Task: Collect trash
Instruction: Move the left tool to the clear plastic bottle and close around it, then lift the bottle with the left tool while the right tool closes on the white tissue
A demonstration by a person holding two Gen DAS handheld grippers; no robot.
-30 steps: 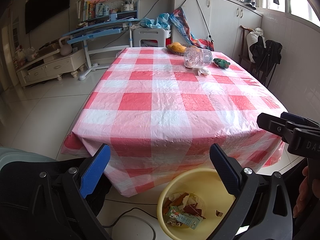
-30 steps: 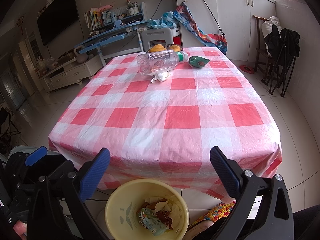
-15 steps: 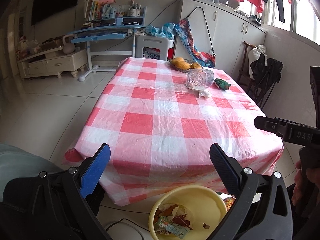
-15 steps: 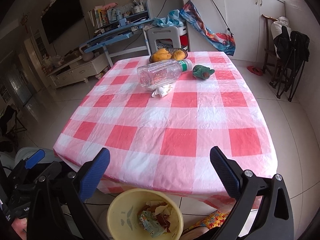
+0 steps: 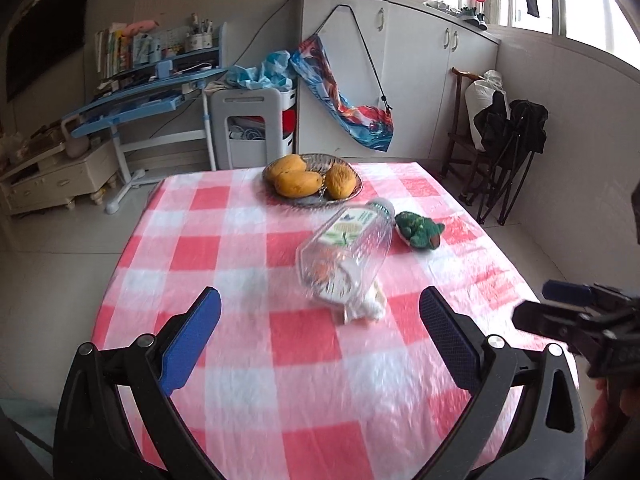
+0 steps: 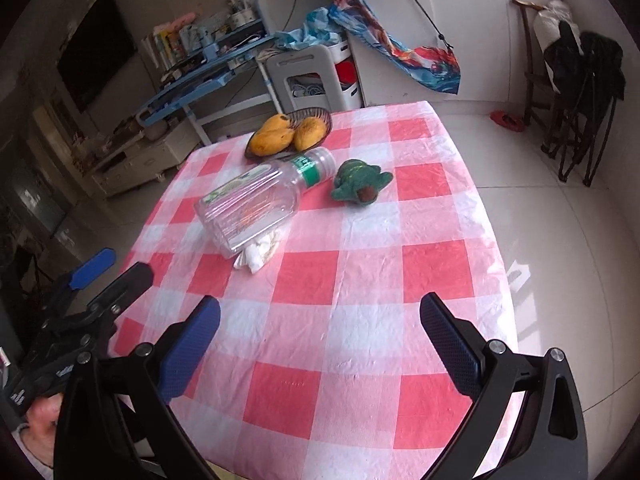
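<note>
While the left wrist view is slightly blurred, it shows the left gripper (image 5: 319,320) spread wide and holding nothing, above a worktop (image 5: 312,432) covered in a red-and-white checked cloth. Straight ahead of its fingers, a clear plastic bottle (image 5: 346,256) lies on its side with its capped end pointing away, and a crumpled white tissue (image 5: 366,308) sits against the bottle's near end, partly under it. Just right of the bottle's neck lies a small green plush toy (image 5: 419,231), and beyond the bottle stands a dish of yellow fruit (image 5: 311,178). At the right edge, the right gripper (image 5: 568,312) pokes in over the cloth. From the right wrist view, the right gripper (image 6: 320,320) is likewise wide open and empty, above the worktop (image 6: 360,340). Ahead and to the left of its fingers lies the plastic bottle (image 6: 256,206), with the tissue (image 6: 260,252) touching its near end. The plush toy (image 6: 358,186) rests ahead near the bottle's cap, and the fruit dish (image 6: 288,132) is farther off. The left gripper (image 6: 100,276) shows at the left edge, with part of a hand (image 6: 42,424) below it.
</note>
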